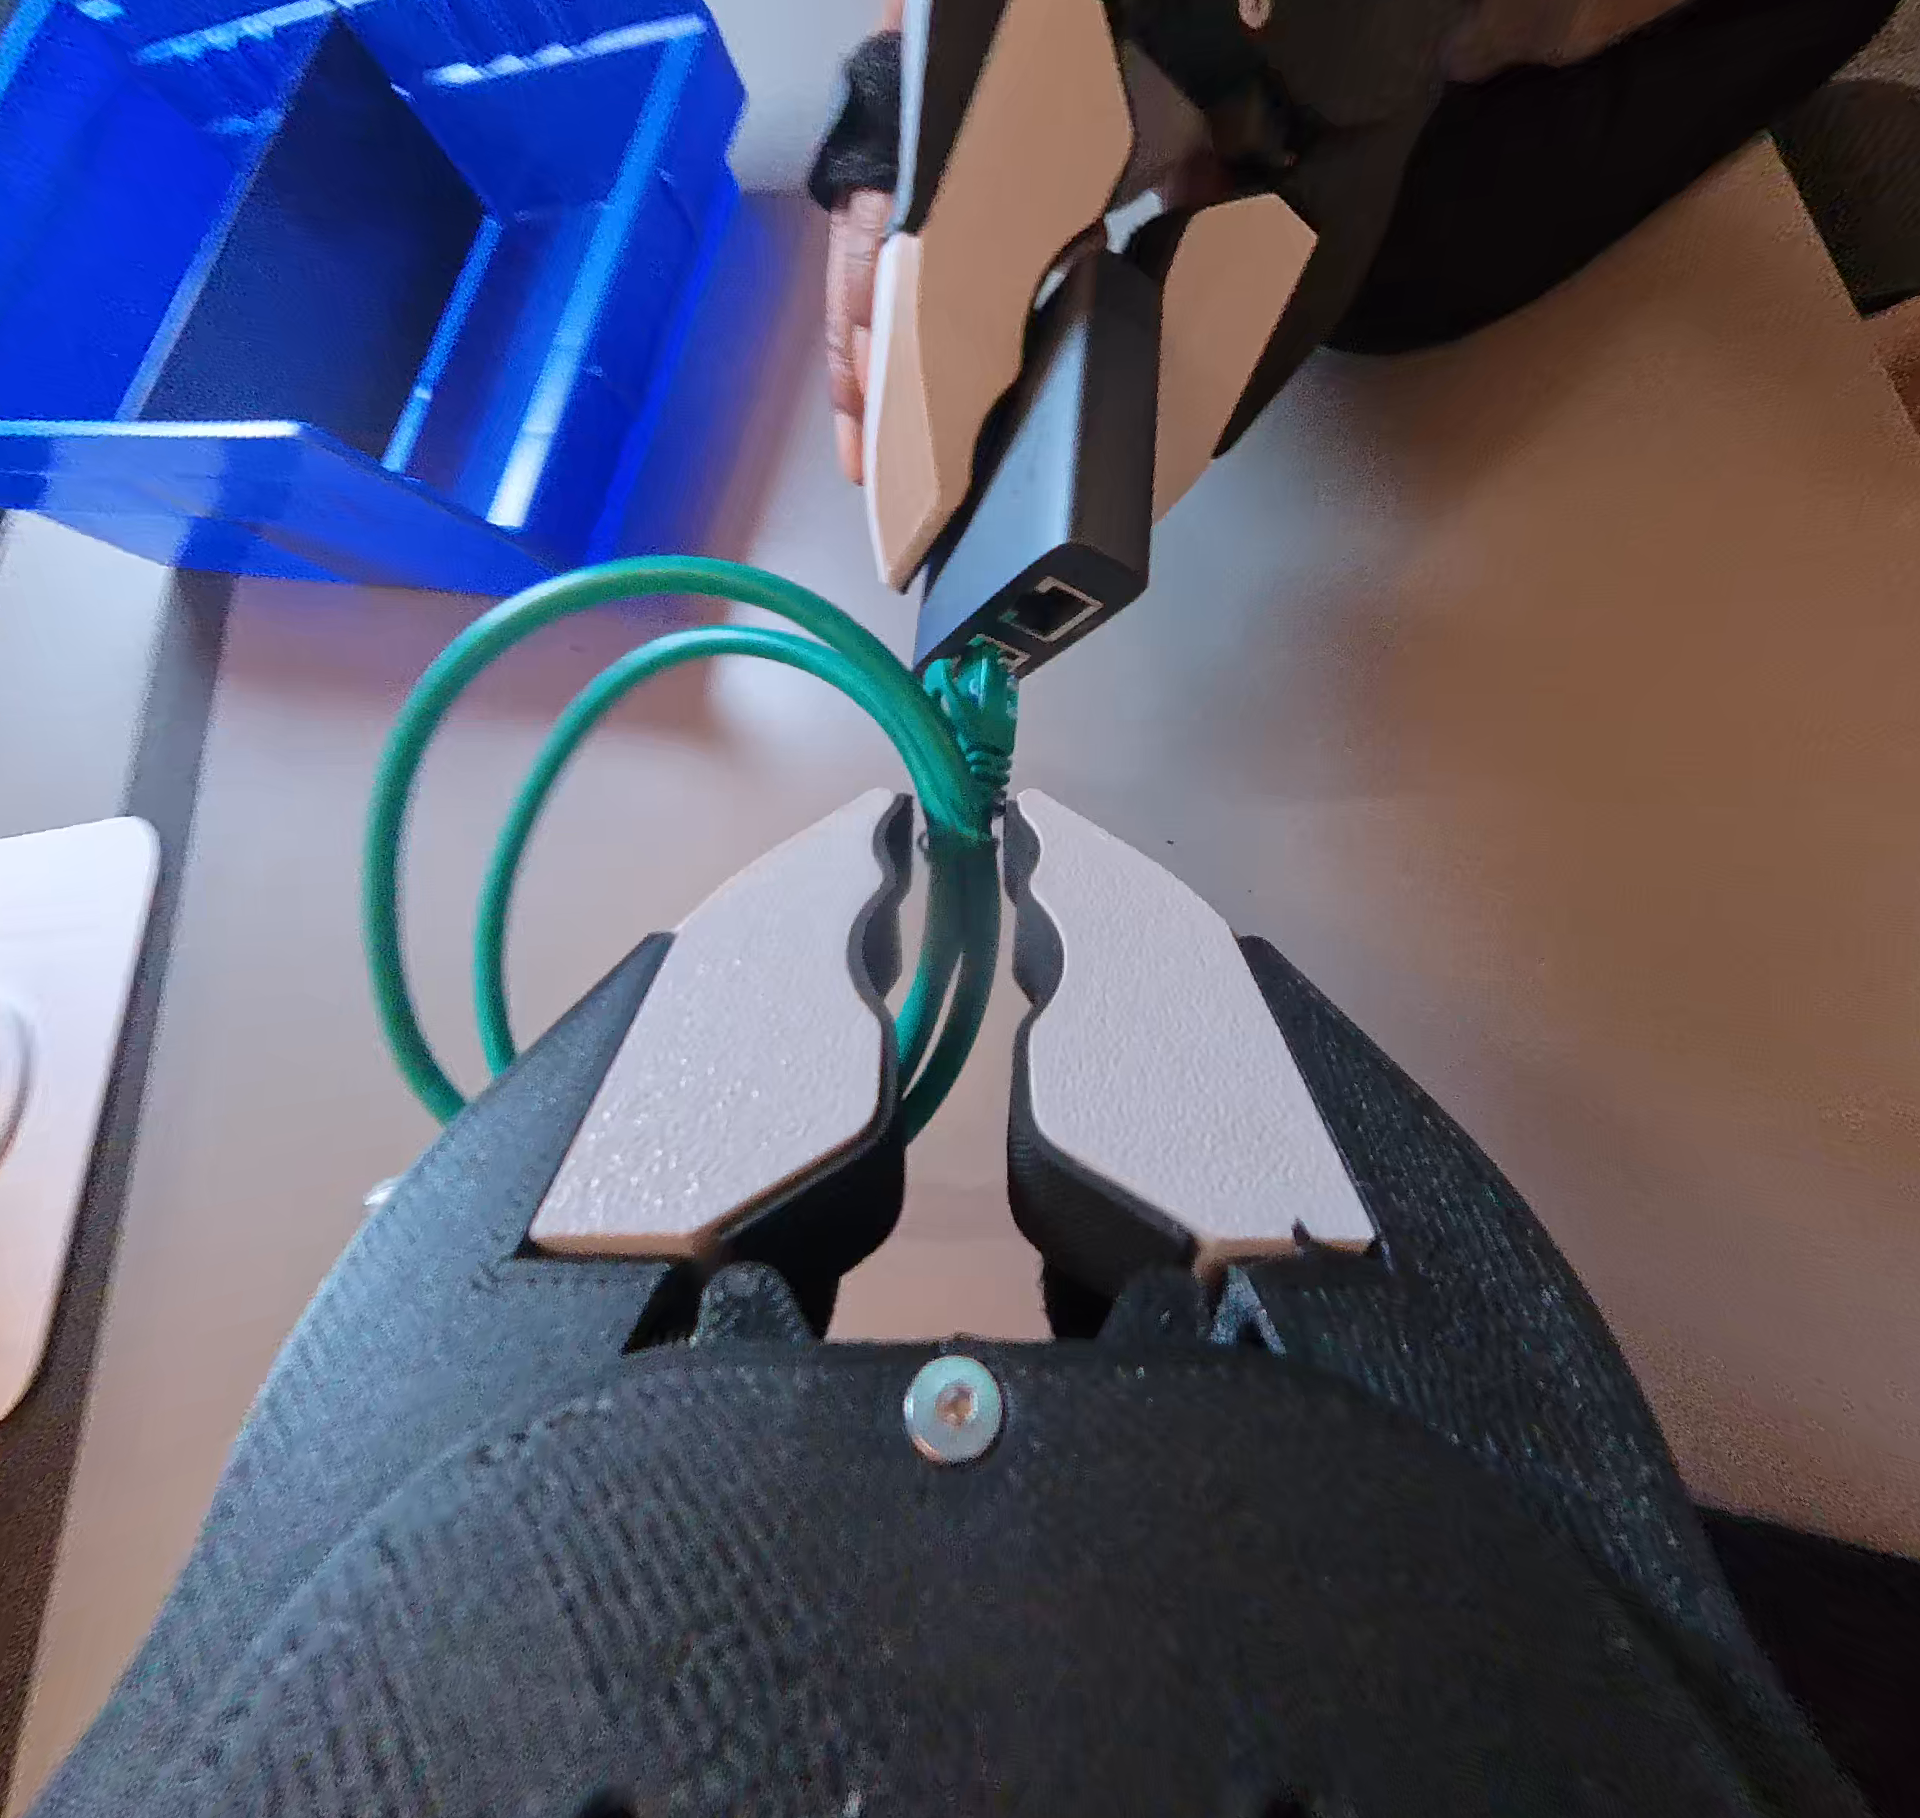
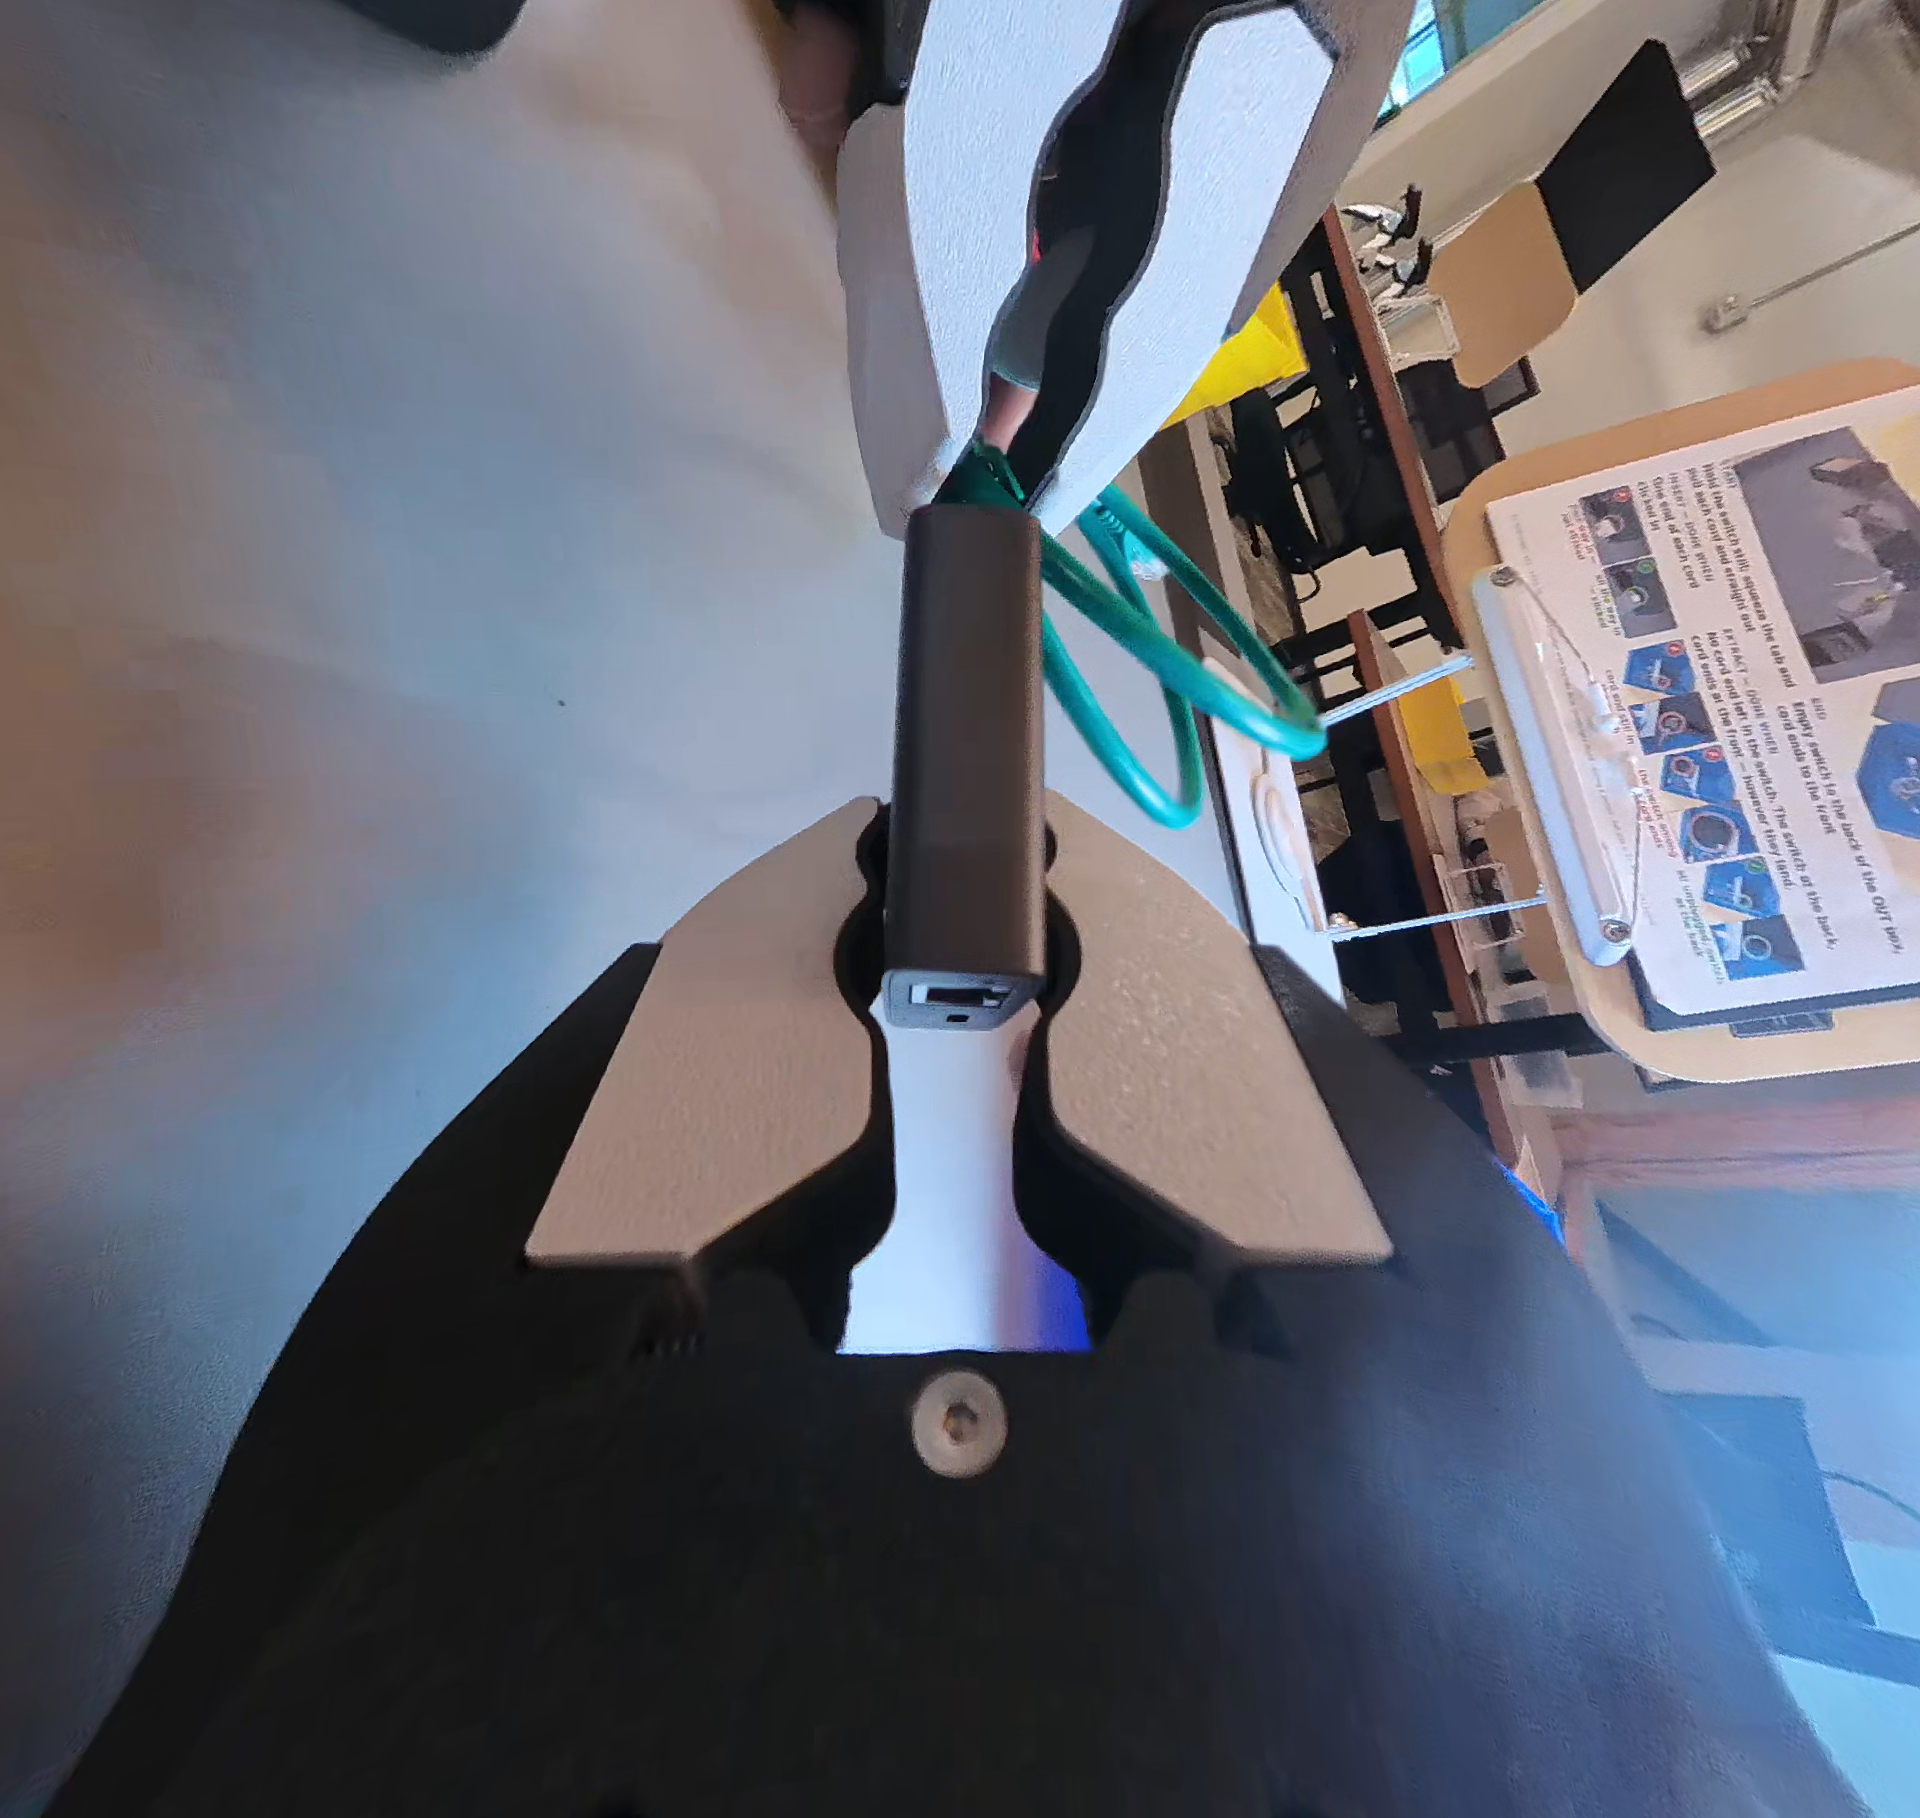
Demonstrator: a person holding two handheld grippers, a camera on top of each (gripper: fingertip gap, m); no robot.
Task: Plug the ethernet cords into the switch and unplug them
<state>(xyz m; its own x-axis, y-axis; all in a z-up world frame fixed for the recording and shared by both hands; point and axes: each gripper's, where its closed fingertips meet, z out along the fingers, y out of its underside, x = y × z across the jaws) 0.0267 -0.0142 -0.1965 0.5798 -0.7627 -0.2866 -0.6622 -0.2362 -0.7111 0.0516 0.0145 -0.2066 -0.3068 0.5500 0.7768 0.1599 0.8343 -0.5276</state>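
**Plug at the port: risk of a skewed, half-seated insertion**

Fingertips of my left gripper [image 1: 956,812] pinch the green cord [image 1: 436,833] just behind its plug [image 1: 982,719]. The plug's nose sits at the lower port of the switch [image 1: 1049,480]; I cannot tell whether it has clicked in. The upper port is bare. My right gripper [image 2: 961,895] is clamped on the switch, holding it off the table [image 1: 1455,833]. Both cord loops hang left of the switch, and the blue bin [image 1: 343,241] stands beyond them.

I judge three hazards. The plug meets the switch at a slant, so pushing could jam it or bend the latch. The grip is on cord, not plug, so the cord may buckle. The switch could also slip backward through the right gripper under the push.
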